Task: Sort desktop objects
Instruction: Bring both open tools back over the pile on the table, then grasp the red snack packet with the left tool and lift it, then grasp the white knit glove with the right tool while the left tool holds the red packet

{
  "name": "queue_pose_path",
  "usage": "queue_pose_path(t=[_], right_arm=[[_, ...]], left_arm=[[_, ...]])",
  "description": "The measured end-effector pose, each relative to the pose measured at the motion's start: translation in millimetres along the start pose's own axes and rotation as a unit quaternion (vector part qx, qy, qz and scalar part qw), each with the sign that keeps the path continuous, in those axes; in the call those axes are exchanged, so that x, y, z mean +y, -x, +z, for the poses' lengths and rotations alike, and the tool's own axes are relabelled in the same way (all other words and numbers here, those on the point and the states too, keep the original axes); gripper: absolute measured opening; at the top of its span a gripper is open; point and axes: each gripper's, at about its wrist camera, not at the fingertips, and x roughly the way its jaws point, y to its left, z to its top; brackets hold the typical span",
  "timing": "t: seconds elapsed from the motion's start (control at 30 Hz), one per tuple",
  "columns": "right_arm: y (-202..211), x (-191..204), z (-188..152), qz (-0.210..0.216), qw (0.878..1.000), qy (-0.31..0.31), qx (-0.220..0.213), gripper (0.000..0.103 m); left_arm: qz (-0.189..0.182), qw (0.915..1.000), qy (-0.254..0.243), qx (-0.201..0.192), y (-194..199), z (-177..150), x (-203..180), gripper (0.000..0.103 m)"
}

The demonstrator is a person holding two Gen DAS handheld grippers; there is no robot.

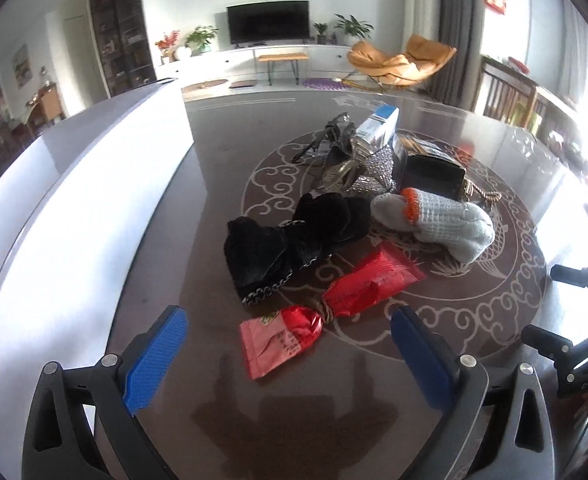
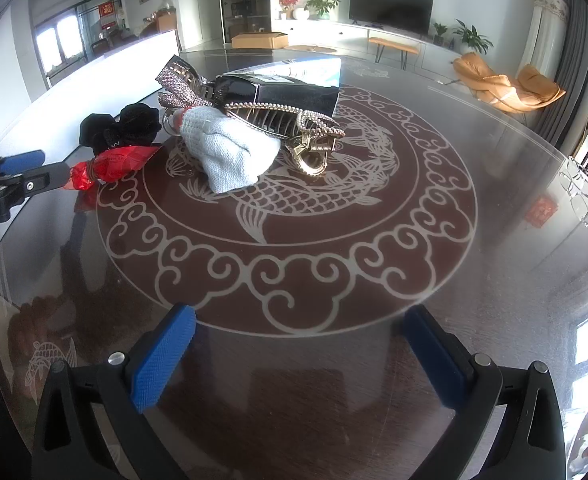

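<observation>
Left gripper: the left gripper [image 1: 289,336] sits at the bottom of the left wrist view with its blue pads [image 1: 155,358] spread wide and nothing between them; it hangs just above the table, and its dark shadow lies on the glass below.
Right gripper: the right gripper [image 2: 294,344] is likewise spread wide and empty, low in the right wrist view, over a bare part of the table's pattern.
Table: a round, dark, glossy table [image 2: 494,280] with a pale fish-and-cloud design.
Red packet: a red foil packet [image 1: 330,300], twisted at its middle, lies in the lower centre of the left view, just ahead of the left gripper's pads; its near end turns up a pink underside.
Black fabric: a black velvet piece [image 1: 289,236] with a chain trim lies just left of and behind the packet, touching it.
Glove: a grey knit glove [image 1: 438,220] with an orange cuff band lies right of centre, beside the black fabric.
Rear pile: behind the glove, a black box [image 2: 294,94], a blue-and-white carton [image 1: 378,126], and sparkly hair clips [image 2: 289,120] lie heaped together, touching.
White panel: a long white board [image 1: 93,200] fills the left side of the left view.
</observation>
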Motion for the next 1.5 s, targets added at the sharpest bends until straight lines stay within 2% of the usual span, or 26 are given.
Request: queue_pose_path(t=[0.1, 0.17, 0.23, 0.3, 0.4, 0.5, 0.57, 0.67, 0.73, 0.77, 0.8, 0.83, 0.87, 0.9, 1.07, 1.13, 1.2, 1.23, 1.27, 1.33, 1.43, 1.5], right_arm=[[0, 0, 0, 0.0, 1.0, 0.0, 0.0, 0.103], [0, 0, 0, 0.0, 1.0, 0.0, 0.0, 0.103], [0, 0, 0, 0.0, 1.0, 0.0, 0.0, 0.103], [0, 0, 0, 0.0, 1.0, 0.0, 0.0, 0.103], [0, 0, 0, 0.0, 1.0, 0.0, 0.0, 0.103], [0, 0, 0, 0.0, 1.0, 0.0, 0.0, 0.103], [0, 0, 0, 0.0, 1.0, 0.0, 0.0, 0.103], [0, 0, 0, 0.0, 1.0, 0.0, 0.0, 0.103], [0, 0, 0, 0.0, 1.0, 0.0, 0.0, 0.103], [0, 0, 0, 0.0, 1.0, 0.0, 0.0, 0.103], [0, 0, 0, 0.0, 1.0, 0.0, 0.0, 0.103], [0, 0, 0, 0.0, 1.0, 0.0, 0.0, 0.103], [0, 0, 0, 0.0, 1.0, 0.0, 0.0, 0.103], [0, 0, 0, 0.0, 1.0, 0.0, 0.0, 0.103], [0, 0, 0, 0.0, 1.0, 0.0, 0.0, 0.103], [0, 0, 0, 0.004, 1.0, 0.001, -0.001, 0.103], [3, 3, -1, 0.023, 1.0, 0.013, -0.009, 0.103], [5, 6, 0, 0.055, 0.998, 0.013, -0.014, 0.103], [6, 10, 2, 0.093, 0.995, 0.015, -0.018, 0.103], [1, 23, 10, 0.116, 0.992, 0.04, -0.014, 0.103], [-16, 40, 33, 0.111, 0.992, 0.066, -0.011, 0.103], [-33, 41, 55, 0.101, 0.993, 0.064, -0.008, 0.103]], left_arm=[[0.001, 0.999, -0.034, 0.03, -28, 4, -16, 0.103], [-0.015, 0.9975, -0.045, 0.052, -37, 2, -23, 0.103], [-0.05, 0.9969, -0.043, 0.042, -29, -2, -28, 0.098], [-0.072, 0.9954, -0.051, 0.039, -21, -8, -30, 0.083], [-0.069, 0.995, -0.059, 0.044, -14, -15, -30, 0.082], [-0.033, 0.9968, -0.057, 0.044, -15, -15, -36, 0.083], [-0.024, 0.997, -0.057, 0.046, -19, -9, -42, 0.084], [-0.019, 0.9966, -0.065, 0.048, -23, 0, -55, 0.085], [-0.037, 0.9956, -0.068, 0.052, -26, 2, -57, 0.085], [-0.047, 0.9953, -0.067, 0.052, -23, 1, -55, 0.077], [-0.059, 0.9951, -0.063, 0.049, -21, 1, -56, 0.059], [-0.065, 0.9953, -0.056, 0.045, -18, -1, -57, 0.048], [-0.059, 0.9961, -0.052, 0.041, -15, -2, -58, 0.025], [-0.057, 0.9965, -0.045, 0.04, -14, -5, -59, 0.023], [-0.031, 0.999, 0.03, 0.016, 8, -38, -49, 0.022], [-0.016, 0.9979, 0.06, 0.02, 15, -48, -42, 0.022], [-0.019, 0.9953, 0.093, 0.019, 13, -48, -30, 0.022], [-0.019, 0.9945, 0.102, 0.015, 13, -49, -29, 0.022], [-0.016, 0.9946, 0.102, 0.013, 13, -53, -25, 0.022], [0.003, 0.996, 0.089, 0.009, 13, -54, -31, 0.022], [0.023, 0.9974, 0.068, 0.007, 7, -52, -37, 0.022], [0.018, 0.9972, 0.072, 0.006, 7, -51, -34, 0.022]])
